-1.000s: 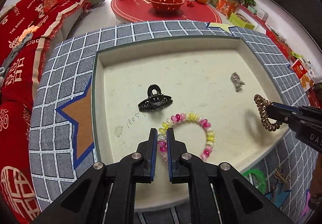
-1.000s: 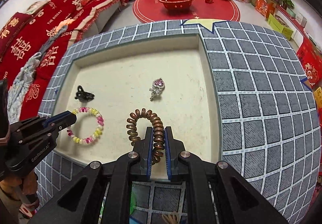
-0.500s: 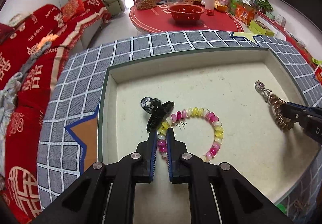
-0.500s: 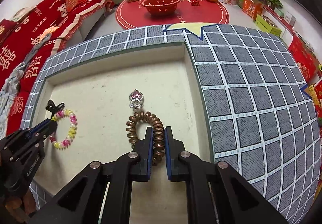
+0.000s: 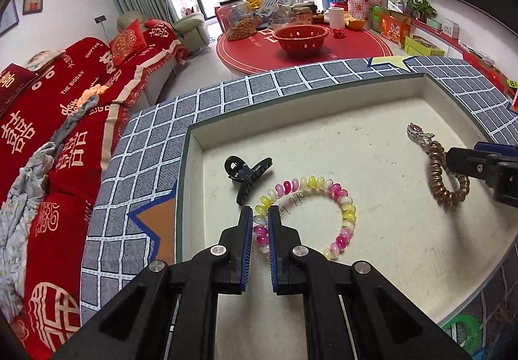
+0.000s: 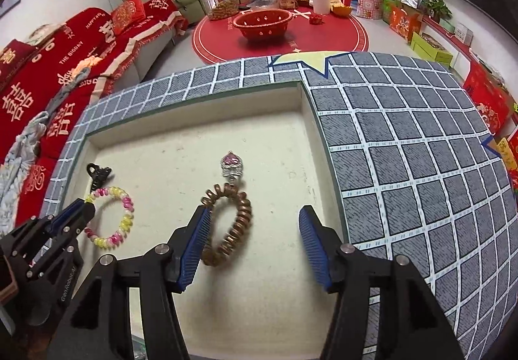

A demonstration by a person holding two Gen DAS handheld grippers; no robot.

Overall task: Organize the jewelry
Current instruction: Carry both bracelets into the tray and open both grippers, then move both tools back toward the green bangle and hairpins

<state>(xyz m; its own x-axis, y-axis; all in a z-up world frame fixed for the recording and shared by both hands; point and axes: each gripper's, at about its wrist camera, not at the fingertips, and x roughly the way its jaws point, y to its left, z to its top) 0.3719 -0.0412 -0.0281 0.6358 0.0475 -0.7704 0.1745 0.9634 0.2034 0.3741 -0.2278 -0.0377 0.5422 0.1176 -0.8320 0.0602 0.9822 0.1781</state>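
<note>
left gripper (image 5: 260, 224) clamps springy pastel coil bracelet (image 5: 340, 198) beside hair claw (image 5: 247, 174) | right gripper (image 6: 254, 230) spread wide; bronze coil tie (image 6: 234, 224) light, pinch one strand

Near arc of the pink, yellow and white coiled bracelet (image 5: 307, 211) is hidden between the left gripper's blue-padded fingers (image 5: 246, 240). The brown spiral hair tie (image 6: 231, 227) is motion-blurred. Handwritten marks (image 5: 296, 202) inside the bracelet are illegible. The right gripper's body (image 5: 485, 167) is cut by the frame edge.
</note>
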